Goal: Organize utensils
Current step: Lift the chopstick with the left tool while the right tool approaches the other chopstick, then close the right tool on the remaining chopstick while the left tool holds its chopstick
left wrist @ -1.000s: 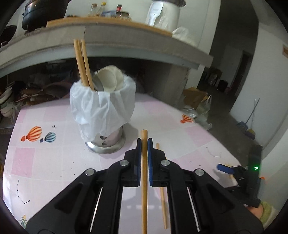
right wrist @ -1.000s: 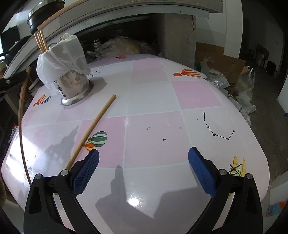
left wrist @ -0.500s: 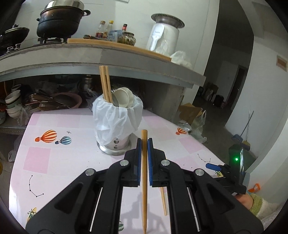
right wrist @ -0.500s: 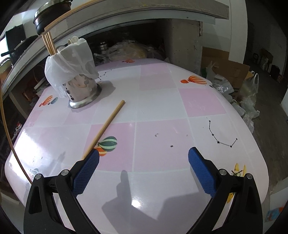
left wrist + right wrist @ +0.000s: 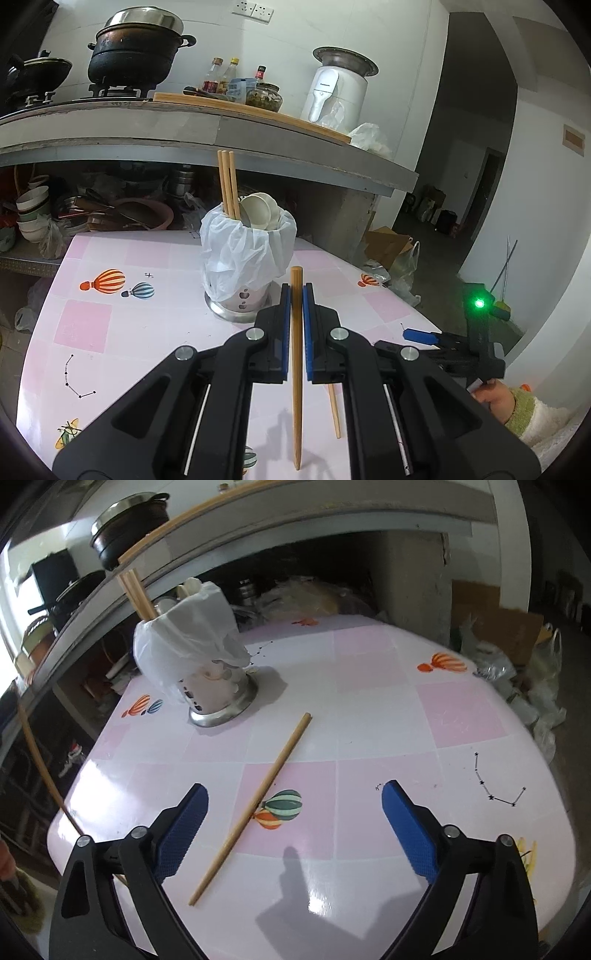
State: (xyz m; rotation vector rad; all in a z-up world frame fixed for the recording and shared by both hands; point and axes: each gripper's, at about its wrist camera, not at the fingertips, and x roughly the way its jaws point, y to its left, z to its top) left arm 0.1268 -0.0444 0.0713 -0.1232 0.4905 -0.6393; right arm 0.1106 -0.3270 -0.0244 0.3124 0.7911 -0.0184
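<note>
My left gripper (image 5: 294,291) is shut on a wooden chopstick (image 5: 296,369), held above the table and in line with its fingers. Ahead stands a steel utensil holder (image 5: 247,258) lined with a white plastic bag, with three chopsticks (image 5: 227,184) and white spoons (image 5: 258,212) in it. A second chopstick (image 5: 255,801) lies loose on the pink table (image 5: 461,716). My right gripper (image 5: 295,808) hovers over it with its jaws wide and closing, and the pads do not touch it. The holder (image 5: 207,672) shows at the far left in the right wrist view.
A concrete counter (image 5: 184,125) with pots, bottles and a white appliance overhangs the table's far side. Bowls and pans fill the shelf beneath it. Bags and a cardboard box (image 5: 517,627) lie on the floor beyond the table's right edge. A sleeved hand (image 5: 517,410) holds the right gripper.
My left gripper rose and drew back from the holder with its chopstick. The right gripper's view shifted so the loose chopstick lies between its jaws, which narrowed slightly.
</note>
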